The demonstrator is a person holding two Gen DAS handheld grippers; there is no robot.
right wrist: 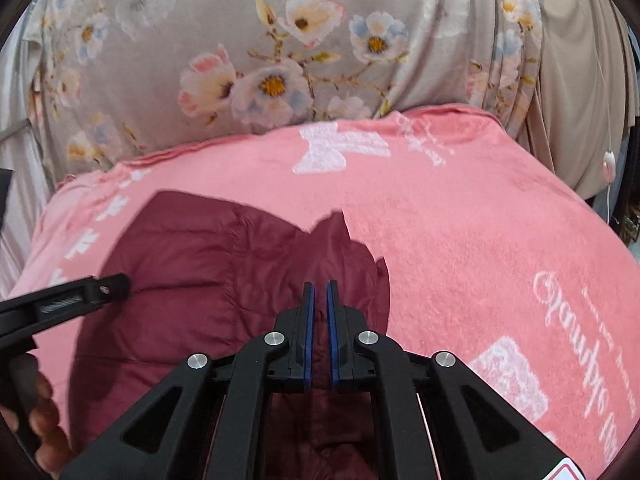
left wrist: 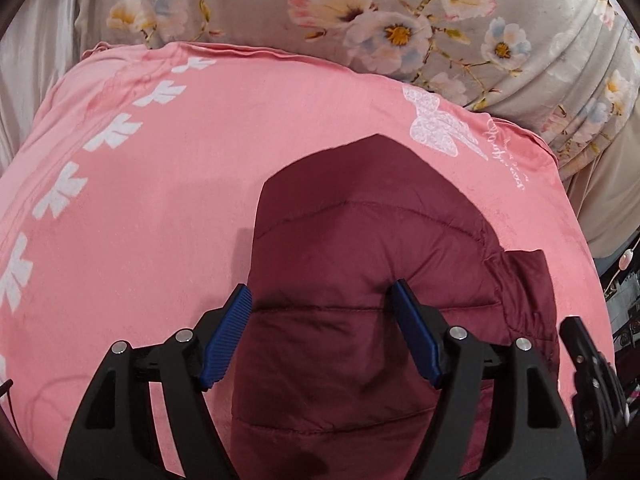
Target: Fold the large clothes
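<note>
Left gripper (left wrist: 322, 300) with jaws spread wide — blue pads (left wrist: 226, 338) angled outward, right gripper (right wrist: 320, 294) with jaws nearly together, a thin slit between them, left hand (right wrist: 40, 420) gripping its handle — fingers curled.

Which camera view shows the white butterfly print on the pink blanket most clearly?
The left wrist view: there the white butterfly print on the pink blanket is sharp, with its lace pattern visible. In the right wrist view, the print is blurred.
</note>
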